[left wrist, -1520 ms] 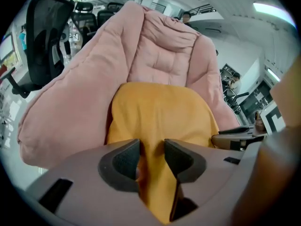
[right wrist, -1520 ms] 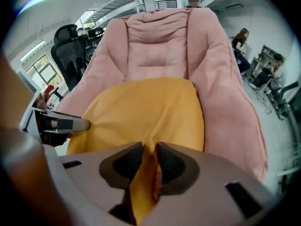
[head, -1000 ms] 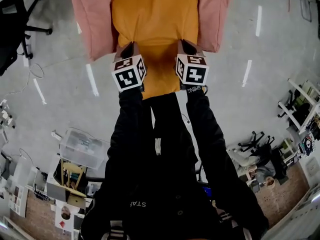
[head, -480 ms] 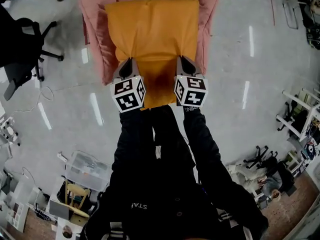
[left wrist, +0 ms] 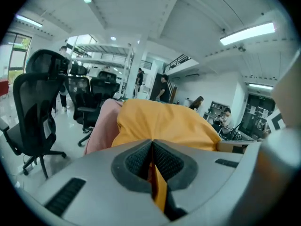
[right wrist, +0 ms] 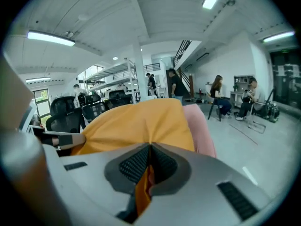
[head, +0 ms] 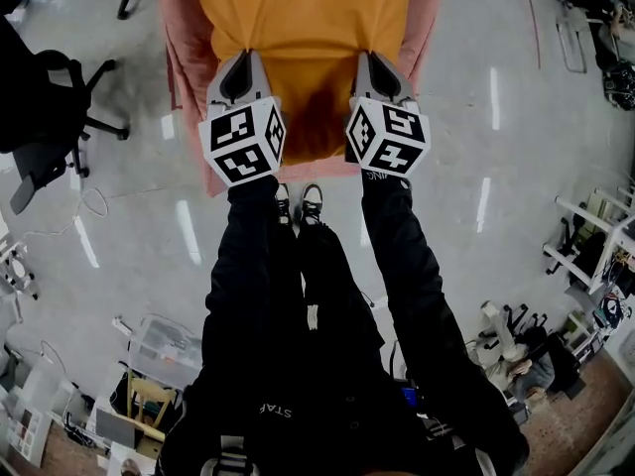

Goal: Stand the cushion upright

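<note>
An orange cushion (head: 304, 28) lies over a pink armchair (head: 187, 58) at the top of the head view, its near edge lifted off the seat. My left gripper (head: 245, 59) is shut on the cushion's near left part, and my right gripper (head: 371, 59) is shut on its near right part. In the left gripper view the orange cushion (left wrist: 164, 121) bulges above the closed left gripper (left wrist: 152, 145), with a fold of fabric pinched between the pads. The right gripper view shows the same: the right gripper (right wrist: 150, 149) nips a fold of the cushion (right wrist: 141, 121). The cushion's far end is cut off.
A black office chair (head: 50, 127) stands left of the armchair, seen again as office chair (left wrist: 40, 112) in the left gripper view. The person's shoes (head: 298, 202) stand just before the armchair. Shelves and clutter (head: 595, 256) line the right side. People sit and stand far off.
Both grippers have risen and moved toward the armchair, lifting the cushion's near edge with them. The cushion now fills more of the top of the head view, and the person's shoes show.
</note>
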Demonstrator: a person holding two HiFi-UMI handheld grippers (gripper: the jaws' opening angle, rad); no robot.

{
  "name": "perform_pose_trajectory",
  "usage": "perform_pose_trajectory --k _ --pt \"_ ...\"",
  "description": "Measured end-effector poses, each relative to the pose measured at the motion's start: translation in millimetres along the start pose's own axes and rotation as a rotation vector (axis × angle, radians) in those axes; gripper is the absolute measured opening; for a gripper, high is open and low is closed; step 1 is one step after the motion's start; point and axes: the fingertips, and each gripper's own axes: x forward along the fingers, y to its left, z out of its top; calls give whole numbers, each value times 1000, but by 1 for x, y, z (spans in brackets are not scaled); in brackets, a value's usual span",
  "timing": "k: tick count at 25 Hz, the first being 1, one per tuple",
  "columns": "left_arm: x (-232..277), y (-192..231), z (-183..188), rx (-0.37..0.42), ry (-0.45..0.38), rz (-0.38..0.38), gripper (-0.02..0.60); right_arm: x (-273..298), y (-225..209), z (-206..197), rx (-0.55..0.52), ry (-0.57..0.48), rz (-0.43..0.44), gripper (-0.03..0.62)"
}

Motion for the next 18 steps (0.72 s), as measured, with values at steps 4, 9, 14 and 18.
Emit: perform_pose_trajectory --k 4,9,14,18 --pt "41 7 21 19 -86 10 6 48 -6 20 -21 -68 0 18" --pt "90 25 -19 25 -39 24 8 102 -14 -17 -52 11 28 17" --pt "110 44 -61 42 35 36 8 129 -15 -67 -59 109 40 18" --pt "117 46 -80 79 60 27 9 136 -21 -87 -75 146 9 18"
